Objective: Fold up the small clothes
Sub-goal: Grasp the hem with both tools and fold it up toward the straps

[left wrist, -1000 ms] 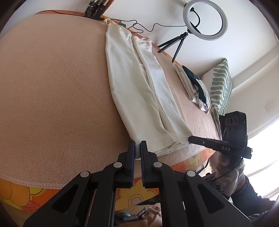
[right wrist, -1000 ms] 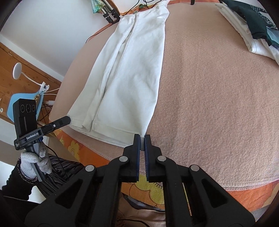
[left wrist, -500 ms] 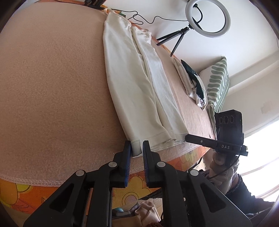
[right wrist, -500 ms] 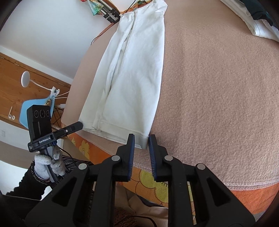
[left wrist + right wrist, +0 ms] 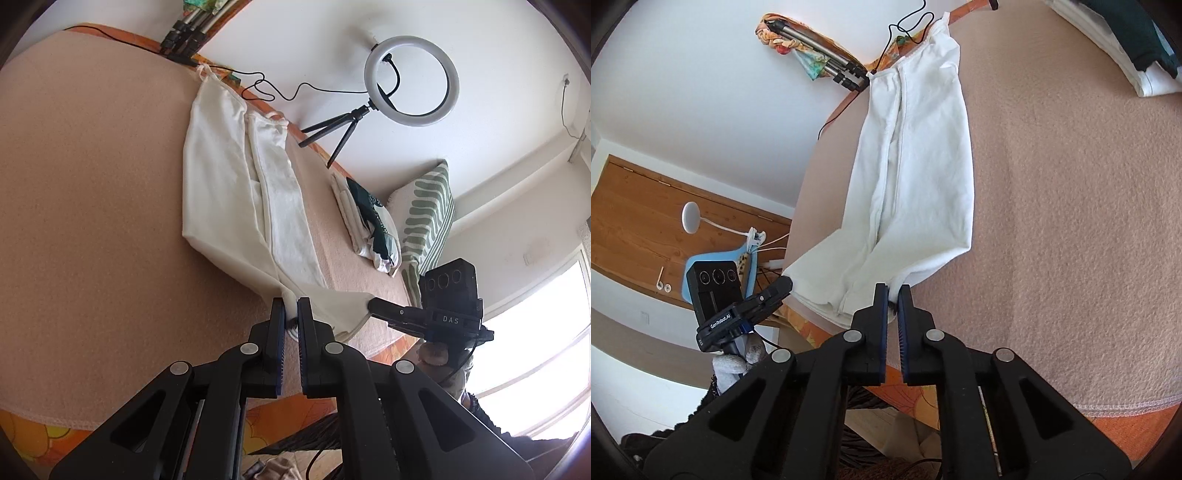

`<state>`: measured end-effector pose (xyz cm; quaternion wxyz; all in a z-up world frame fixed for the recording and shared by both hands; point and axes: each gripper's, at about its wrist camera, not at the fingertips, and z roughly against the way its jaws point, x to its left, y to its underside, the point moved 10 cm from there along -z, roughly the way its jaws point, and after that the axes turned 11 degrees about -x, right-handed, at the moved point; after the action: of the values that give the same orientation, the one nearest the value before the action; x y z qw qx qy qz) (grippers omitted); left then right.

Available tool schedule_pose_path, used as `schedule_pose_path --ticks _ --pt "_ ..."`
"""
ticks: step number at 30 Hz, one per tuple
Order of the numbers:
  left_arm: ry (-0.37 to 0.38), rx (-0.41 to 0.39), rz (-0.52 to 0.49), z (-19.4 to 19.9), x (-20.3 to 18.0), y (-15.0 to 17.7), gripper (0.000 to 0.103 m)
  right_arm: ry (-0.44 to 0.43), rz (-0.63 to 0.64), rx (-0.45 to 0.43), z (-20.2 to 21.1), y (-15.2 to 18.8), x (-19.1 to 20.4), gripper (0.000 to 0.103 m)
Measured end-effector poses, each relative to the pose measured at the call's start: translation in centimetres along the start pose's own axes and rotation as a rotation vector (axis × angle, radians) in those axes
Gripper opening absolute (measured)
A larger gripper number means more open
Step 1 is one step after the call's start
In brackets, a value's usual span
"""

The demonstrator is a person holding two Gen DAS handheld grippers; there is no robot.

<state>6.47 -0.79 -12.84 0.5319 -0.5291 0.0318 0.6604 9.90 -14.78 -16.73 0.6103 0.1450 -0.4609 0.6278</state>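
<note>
A long white garment [image 5: 221, 192] [image 5: 923, 155] with thin straps lies folded lengthwise on the peach blanket [image 5: 92, 184] [image 5: 1071, 221]. Its near hem is raised off the blanket and sags between the two grippers. My left gripper [image 5: 291, 306] is closing on the hem's left corner, with cloth pinched between its pads. My right gripper [image 5: 893, 293] is closing on the right corner, also with cloth between its pads. Each gripper shows in the other's view: the right gripper [image 5: 373, 304] and the left gripper [image 5: 783, 286] both touch the hem's outer ends.
A stack of folded clothes [image 5: 365, 218] [image 5: 1126, 44] and a green-patterned pillow [image 5: 428, 221] lie to the right of the garment. A ring light [image 5: 412, 79] on a small tripod and a folded tripod [image 5: 827, 62] stand at the bed's far edge. A blue chair [image 5: 713, 258] stands left of the bed.
Both grippers parted a little at the hem, then shut on its corners and rose. The near end of the garment has come up off the blanket.
</note>
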Motion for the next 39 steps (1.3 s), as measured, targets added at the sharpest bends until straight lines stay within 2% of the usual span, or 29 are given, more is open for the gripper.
schedule_pose_path --ticks 9,14,23,27,33,38,39 --pt "-0.012 -0.054 0.0 -2.2 0.5 -5.1 0.005 0.035 0.017 -0.046 -1.6 -5.4 1.1 0.006" --pt "-0.049 -0.065 0.006 -4.1 2.0 -7.6 0.005 0.046 -0.02 -0.072 -3.4 -8.7 0.1 0.006" --pt "-0.106 -0.053 0.045 -6.9 5.1 -9.2 0.005 0.08 -0.094 -0.08 -7.4 -12.5 -2.4 0.006" --pt "-0.122 -0.047 0.065 -7.9 6.2 -9.7 0.005 0.107 -0.081 -0.073 -8.6 -12.8 -2.6 0.006" --pt "-0.147 -0.029 0.037 -8.9 6.5 -9.9 0.005 0.154 -0.075 -0.079 -9.2 -13.4 -3.4 0.006" --pt "-0.199 -0.071 0.017 -8.0 6.9 -10.9 0.015 0.176 -0.085 -0.084 -9.0 -13.6 -4.2 0.007" --pt "-0.201 -0.086 0.011 -7.6 6.8 -11.3 0.022 0.182 -0.086 -0.084 -8.9 -13.6 -4.3 0.008"
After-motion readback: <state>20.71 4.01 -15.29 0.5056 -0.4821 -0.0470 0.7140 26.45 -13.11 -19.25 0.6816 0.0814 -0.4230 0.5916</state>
